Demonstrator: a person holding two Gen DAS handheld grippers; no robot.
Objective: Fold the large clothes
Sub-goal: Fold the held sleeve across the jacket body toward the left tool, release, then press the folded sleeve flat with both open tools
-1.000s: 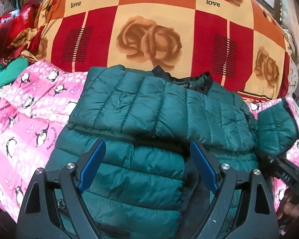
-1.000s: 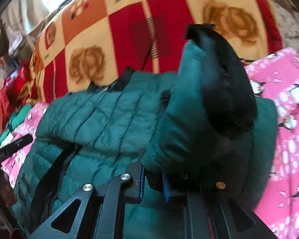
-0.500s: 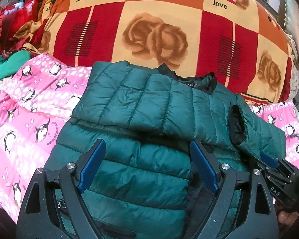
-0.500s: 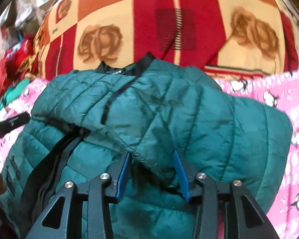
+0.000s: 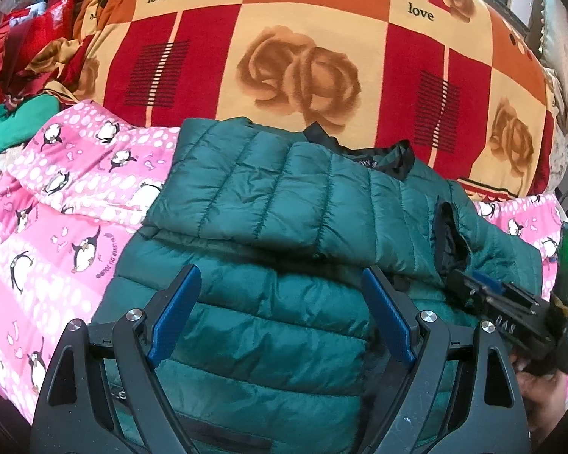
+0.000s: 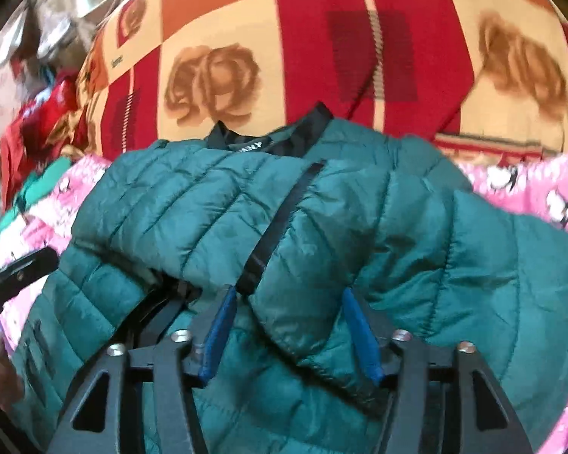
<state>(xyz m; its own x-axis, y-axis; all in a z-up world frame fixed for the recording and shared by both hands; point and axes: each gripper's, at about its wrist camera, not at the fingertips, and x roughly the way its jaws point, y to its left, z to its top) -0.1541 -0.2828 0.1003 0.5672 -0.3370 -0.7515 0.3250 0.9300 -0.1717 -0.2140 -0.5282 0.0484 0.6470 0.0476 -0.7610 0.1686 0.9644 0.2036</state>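
Nearest to us, our left claw [image 5: 280, 317] hangs wide open just above the lower body of the dark green quilted puffer jacket [image 5: 269, 302], gripping nothing; its blue pads stand well apart with only jacket fabric seen beneath them. At the near right, our right claw [image 6: 287, 329] has its jaws closing, and the cuff end of the right sleeve [image 6: 322, 287] lies between the blue pads; they do not seem to press on it, so we judge the sleeve loose in the gap, not gripped.

The jacket lies front up on the pink penguin-print quilt [image 5: 56, 204] spread over the bed. A little farther off, the left sleeve [image 5: 269, 185] is already folded flat across the chest, running from the left shoulder toward the right. The right sleeve has likewise been brought inward, crossing over the chest with its black-lined cuff [image 5: 450, 238] near the middle right. Beyond that, the black collar [image 5: 375, 155] sits at the far edge of the jacket, touching the red, orange and cream rose-patterned blanket [image 5: 303, 56] that fills the far side.

So we judge both sleeve folds done or nearly so. What is left, as we see it, is to settle the right sleeve and then fold the near hem up toward the collar.
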